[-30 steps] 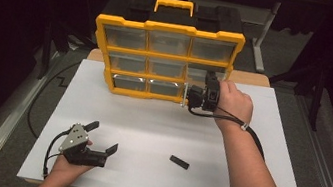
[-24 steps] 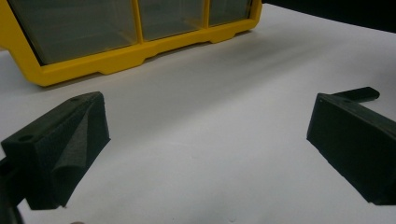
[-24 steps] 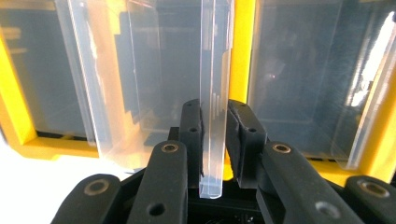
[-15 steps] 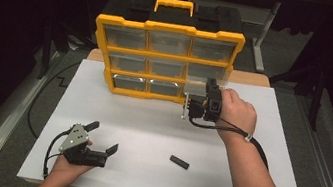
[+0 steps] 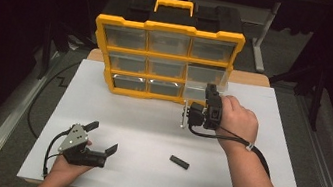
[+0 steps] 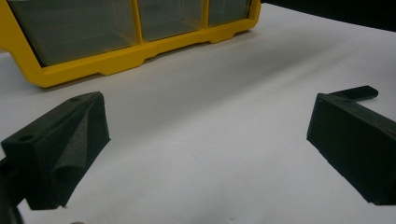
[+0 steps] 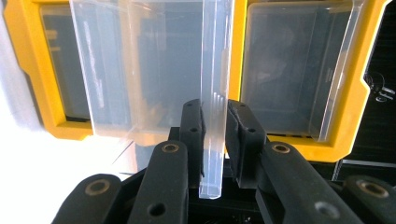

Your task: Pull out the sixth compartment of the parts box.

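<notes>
The right tool point(image 7: 215, 126) clamps the clear drawer's point(image 7: 154, 70) front edge, just outside the yellow organizer point(image 5: 164, 63).

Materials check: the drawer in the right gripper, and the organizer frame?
Drawer: looks like clear, glossy rigid plastic; the cabinet shows through it. Organizer frame: seems opaque yellow moulded plastic, with a smooth, slight sheen.

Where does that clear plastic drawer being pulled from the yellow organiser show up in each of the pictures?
High view: the clear drawer is right of centre, pinched by the right gripper.
Left gripper view: it cannot be made out there.
Right gripper view: its front wall runs up the centre between the jaws.
Shared landmark: the yellow organiser.
</notes>
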### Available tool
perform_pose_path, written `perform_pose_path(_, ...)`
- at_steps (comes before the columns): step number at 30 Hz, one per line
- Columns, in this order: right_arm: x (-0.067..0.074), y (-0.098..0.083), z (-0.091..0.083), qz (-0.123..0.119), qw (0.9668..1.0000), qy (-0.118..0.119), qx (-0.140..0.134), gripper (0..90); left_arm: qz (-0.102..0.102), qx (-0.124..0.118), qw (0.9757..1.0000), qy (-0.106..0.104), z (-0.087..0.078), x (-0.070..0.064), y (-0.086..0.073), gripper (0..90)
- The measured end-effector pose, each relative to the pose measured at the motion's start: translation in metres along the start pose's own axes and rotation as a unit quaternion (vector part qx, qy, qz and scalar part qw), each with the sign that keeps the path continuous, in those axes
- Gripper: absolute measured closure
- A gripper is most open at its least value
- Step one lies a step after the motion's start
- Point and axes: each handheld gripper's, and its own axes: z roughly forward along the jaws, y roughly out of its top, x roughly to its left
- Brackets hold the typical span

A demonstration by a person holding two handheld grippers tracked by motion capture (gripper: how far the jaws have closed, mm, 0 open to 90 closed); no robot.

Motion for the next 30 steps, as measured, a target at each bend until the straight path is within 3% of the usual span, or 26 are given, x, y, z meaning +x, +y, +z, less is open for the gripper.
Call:
perform_pose_path(10, 0.005, -0.002, -0.013, 0.000, 1.0000, -0.003, -0.003, 78.1, -0.001, -0.001, 1.0000, -0.001, 0.000, 0.000, 0.000, 0.3)
perform_pose_path(30, 0.013, 0.000, -0.017, 0.000, 1.0000, -0.002, -0.008, 77.3, 0.003, 0.003, 1.0000, -0.004, 0.001, -0.001, 0.000, 0.3)
